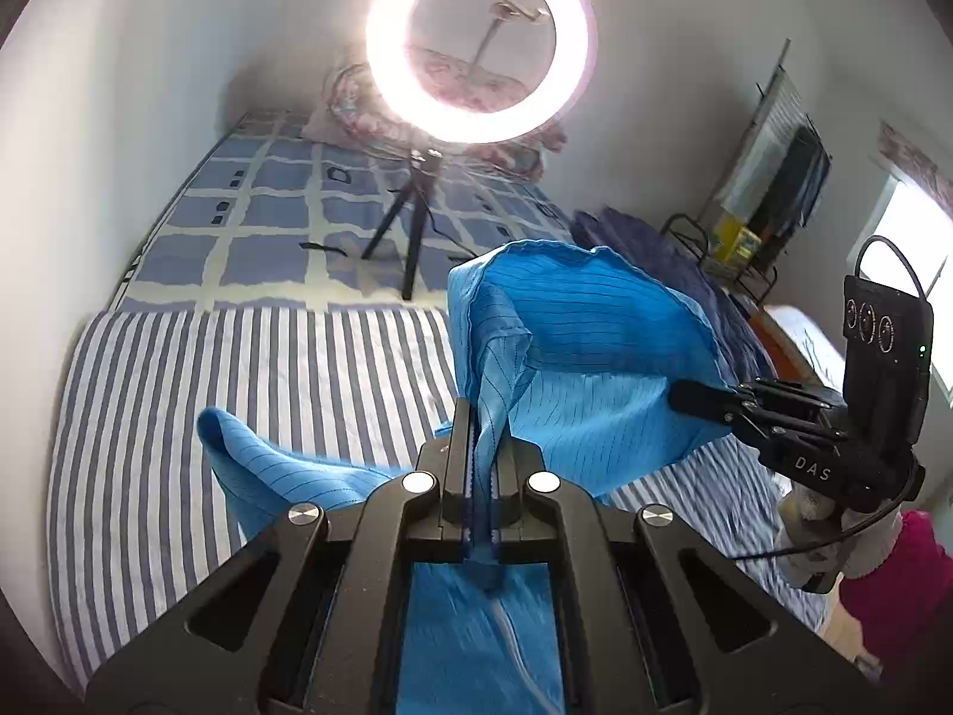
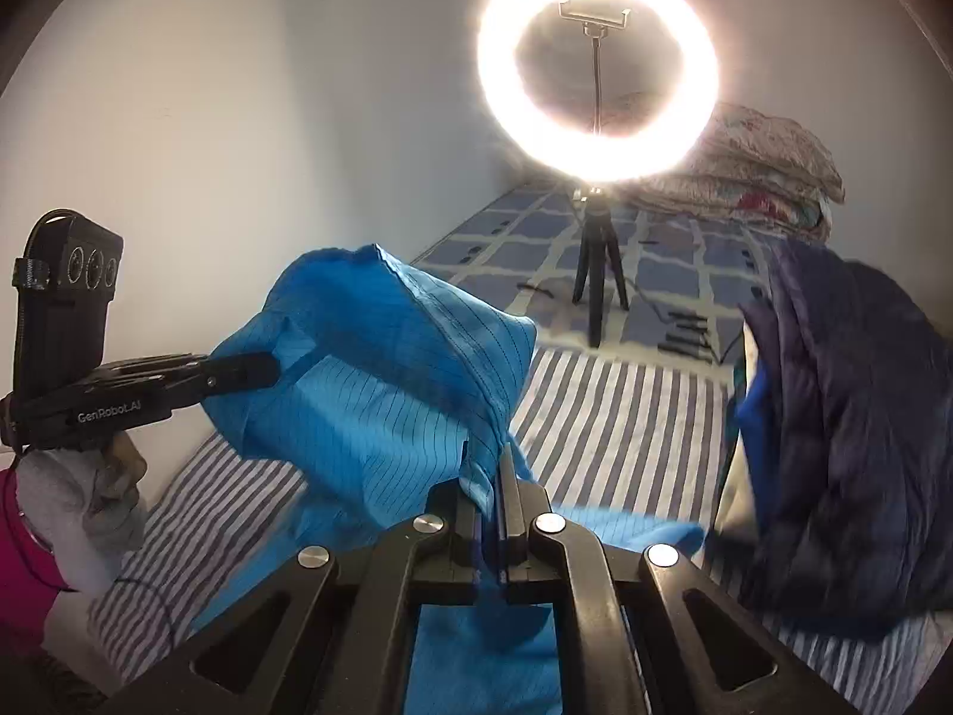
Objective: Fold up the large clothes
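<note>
A bright blue garment [image 1: 595,345] with thin dark pinstripes hangs lifted above the striped sheet [image 1: 268,369]. My left gripper [image 1: 483,423] is shut on one bunched edge of it, and cloth runs down between the fingers. My right gripper [image 1: 679,396] comes in from the right and pinches the other edge. In the right wrist view the right gripper [image 2: 499,465] is shut on a fold of the garment [image 2: 387,393]. The left gripper [image 2: 271,366] clamps its far side there. The cloth sags between the two grips, and a loose part [image 1: 256,459] trails on the bed.
A lit ring light [image 1: 476,42] on a small tripod [image 1: 411,220] stands on the blue checked bedding behind. A dark navy clothes pile [image 2: 846,417] lies at the right, with a folded quilt [image 2: 762,161] beyond. A rack [image 1: 768,179] and a window sit at the far right. A gloved hand [image 2: 77,488] holds the left gripper.
</note>
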`<state>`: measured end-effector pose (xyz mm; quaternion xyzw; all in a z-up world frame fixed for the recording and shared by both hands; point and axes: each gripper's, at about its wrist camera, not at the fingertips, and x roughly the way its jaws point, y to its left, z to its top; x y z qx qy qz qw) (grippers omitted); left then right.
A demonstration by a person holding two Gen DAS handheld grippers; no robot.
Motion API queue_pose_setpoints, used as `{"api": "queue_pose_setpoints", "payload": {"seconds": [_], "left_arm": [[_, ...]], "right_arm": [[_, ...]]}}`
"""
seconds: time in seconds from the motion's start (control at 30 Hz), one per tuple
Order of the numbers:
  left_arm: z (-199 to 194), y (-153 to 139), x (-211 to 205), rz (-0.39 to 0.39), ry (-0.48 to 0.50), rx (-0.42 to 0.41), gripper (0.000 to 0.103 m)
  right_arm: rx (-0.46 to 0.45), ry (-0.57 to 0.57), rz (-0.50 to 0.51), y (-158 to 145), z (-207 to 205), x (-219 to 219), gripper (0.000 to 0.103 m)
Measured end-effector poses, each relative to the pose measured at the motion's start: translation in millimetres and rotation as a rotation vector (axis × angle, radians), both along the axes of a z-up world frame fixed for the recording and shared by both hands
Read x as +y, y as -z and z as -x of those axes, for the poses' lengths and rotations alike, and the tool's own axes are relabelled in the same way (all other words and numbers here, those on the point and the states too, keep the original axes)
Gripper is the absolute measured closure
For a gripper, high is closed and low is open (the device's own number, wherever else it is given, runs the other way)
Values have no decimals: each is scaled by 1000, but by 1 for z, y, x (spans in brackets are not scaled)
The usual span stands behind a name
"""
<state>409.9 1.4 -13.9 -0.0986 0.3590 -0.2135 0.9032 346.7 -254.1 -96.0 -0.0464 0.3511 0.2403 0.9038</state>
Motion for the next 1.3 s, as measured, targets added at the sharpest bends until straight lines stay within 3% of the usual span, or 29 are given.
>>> {"api": "queue_pose_setpoints", "payload": {"seconds": [0.27,0.4,0.53,0.67,0.77,0.83,1.07,1.3], "left_arm": [[96,52,-1,-9,13,93,102],[130,86,5,-21,-1,151,102],[156,114,9,-55,4,203,102],[179,123,9,-97,19,225,102],[194,117,12,-131,41,222,92],[210,107,20,-113,53,213,85],[247,68,54,-26,23,187,85],[297,-6,70,49,-16,115,85]], "right_arm": [[60,-32,51,55,102,2,103],[113,-40,63,86,132,5,103],[120,-71,147,111,157,18,102],[158,-107,161,114,172,18,92],[158,-137,145,100,191,10,76],[151,-145,121,89,209,0,76],[57,-80,8,27,277,-50,75],[-82,-42,-37,-58,341,-77,74]]}}
